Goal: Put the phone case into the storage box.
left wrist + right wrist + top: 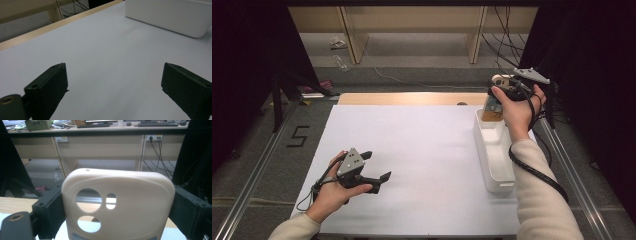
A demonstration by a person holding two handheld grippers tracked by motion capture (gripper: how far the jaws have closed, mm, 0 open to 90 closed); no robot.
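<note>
Your left gripper [377, 167] rests released on the white tabletop [422, 160] at about seven o'clock. At two o'clock your right gripper [492, 107] grasps a beige phone case [117, 205] by its edges, upright above the far end of the white bin [497, 165].

In the right gripper view, the cream-coloured soft plastic phone case with round camera cut-outs [120, 205] runs off the bottom edge, so its lower part is cut away, and both its side edges are covered by the black jaws. In the high view, at upper right, the person's right hand [517, 112] hides most of that case and the jaws; whatever else sits at the far end of the long white plastic bin [497, 165] is too small to tell. In the left gripper view, that bin is cropped by the top and right edges.
</note>
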